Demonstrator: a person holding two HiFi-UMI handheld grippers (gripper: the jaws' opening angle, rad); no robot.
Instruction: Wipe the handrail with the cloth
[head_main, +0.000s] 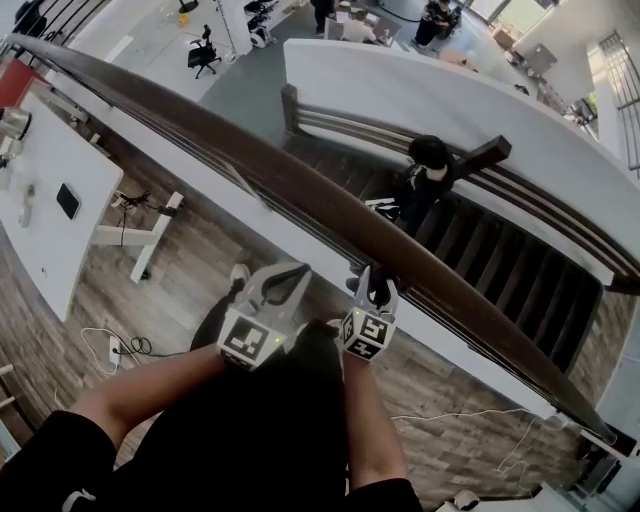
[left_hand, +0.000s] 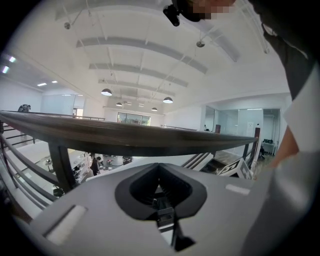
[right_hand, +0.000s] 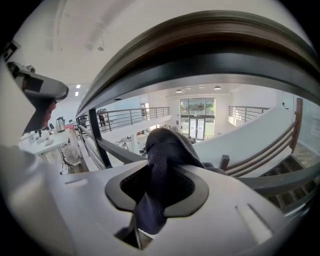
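Note:
The dark wooden handrail (head_main: 300, 190) runs slantwise from the upper left to the lower right in the head view. My right gripper (head_main: 378, 285) is shut on a dark cloth (head_main: 380, 292) right at the rail's near edge. In the right gripper view the cloth (right_hand: 162, 150) bulges out between the jaws, and the handrail (right_hand: 200, 45) arcs just above it; I cannot tell whether they touch. My left gripper (head_main: 283, 278) hovers beside the right one, a little short of the rail. Its jaws meet with nothing between them (left_hand: 159, 167), and the handrail (left_hand: 125, 135) crosses just ahead of them.
Beyond the rail a staircase (head_main: 520, 250) drops away with a person (head_main: 430, 170) on it. A white table (head_main: 60, 190) stands at the left. Cables (head_main: 120, 345) lie on the wooden floor. Dark metal bars (right_hand: 100, 140) run under the rail.

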